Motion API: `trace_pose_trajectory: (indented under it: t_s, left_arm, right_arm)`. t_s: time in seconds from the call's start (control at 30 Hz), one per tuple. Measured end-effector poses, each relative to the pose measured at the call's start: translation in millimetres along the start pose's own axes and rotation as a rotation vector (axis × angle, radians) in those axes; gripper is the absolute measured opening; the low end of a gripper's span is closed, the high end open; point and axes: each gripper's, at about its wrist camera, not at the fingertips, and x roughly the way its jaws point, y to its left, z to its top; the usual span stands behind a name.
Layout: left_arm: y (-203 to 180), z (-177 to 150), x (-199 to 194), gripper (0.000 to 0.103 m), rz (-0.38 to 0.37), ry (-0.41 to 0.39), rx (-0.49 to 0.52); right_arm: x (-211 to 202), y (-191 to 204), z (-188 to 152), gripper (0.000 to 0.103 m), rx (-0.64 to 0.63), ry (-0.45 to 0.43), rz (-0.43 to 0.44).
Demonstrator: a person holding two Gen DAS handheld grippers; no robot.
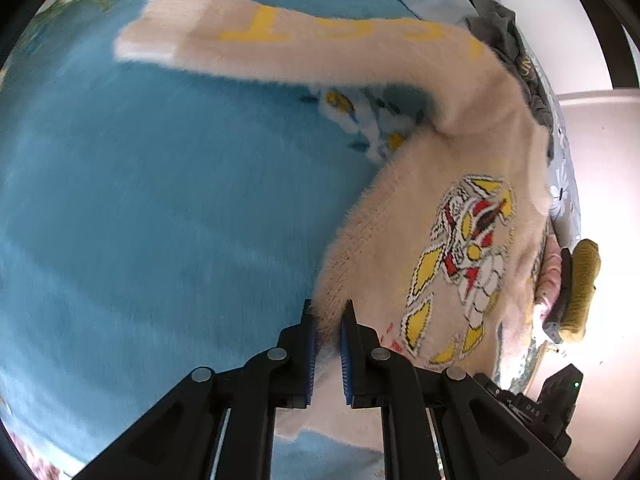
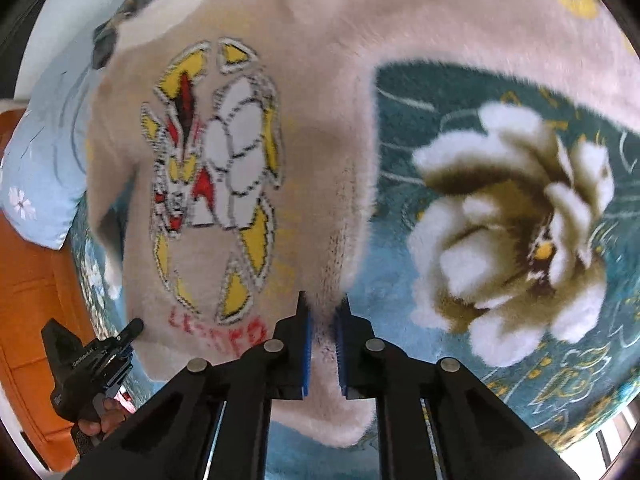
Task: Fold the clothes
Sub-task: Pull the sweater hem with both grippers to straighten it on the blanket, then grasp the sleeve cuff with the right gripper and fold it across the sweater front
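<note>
Both grippers have hold of the fuzzy cream sweater (image 1: 440,208) along its bottom hem. The left gripper (image 1: 328,316) is pinched on the hem corner; the fabric bunches between the blue pads, jaws nearly together. The right gripper (image 2: 322,316) is pinched on hem fabric too, just right of the red lettering. In the right wrist view the other gripper shows at abt 8 o'clock, w/ a bit of the person's hand under it.

The sweater lies front up on the teal flower blanket (image 1: 140,200), cartoon print (image 2: 216,168) showing. One sleeve (image 1: 280,36) w/ yellow letters stretches out toward 11 o'clock in the left view. Other clothes are piled at abt 2 o'clock, dark grey garment (image 1: 500,28) on top.

Looks like the spread-and-straighten step, or the start of the 1st fold. Prob next: lift the hem evenly w/ both grips and carry it toward the collar, keeping the hem taut so the pile doesn't bunch; the loose sleeve likely needs tucking in first
</note>
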Motion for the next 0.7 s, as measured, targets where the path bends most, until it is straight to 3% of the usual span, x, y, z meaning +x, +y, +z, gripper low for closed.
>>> trace_pose_trajectory:
  t_s: [0.27, 0.37, 0.57, 0.7]
  left_arm:
    - [28, -49, 0, 0.011, 0.028, 0.104, -0.111]
    - [33, -63, 8, 0.011, 0.053, 0.142, -0.149]
    - [16, -43, -5, 0.013, 0.014, 0.13, -0.17]
    - [8, -29, -34, 0.02, 0.01, 0.084, -0.158]
  right_arm:
    - [-16, -8, -12, 0.01, -0.134, 0.061, -0.1]
    - [-9, -23, -17, 0.01, -0.109, 0.089, -0.133]
    - [-7, -27, -12, 0.01, -0.093, 0.098, -0.123]
    - [-15, -30, -4, 0.013, -0.07, 0.086, -0.074]
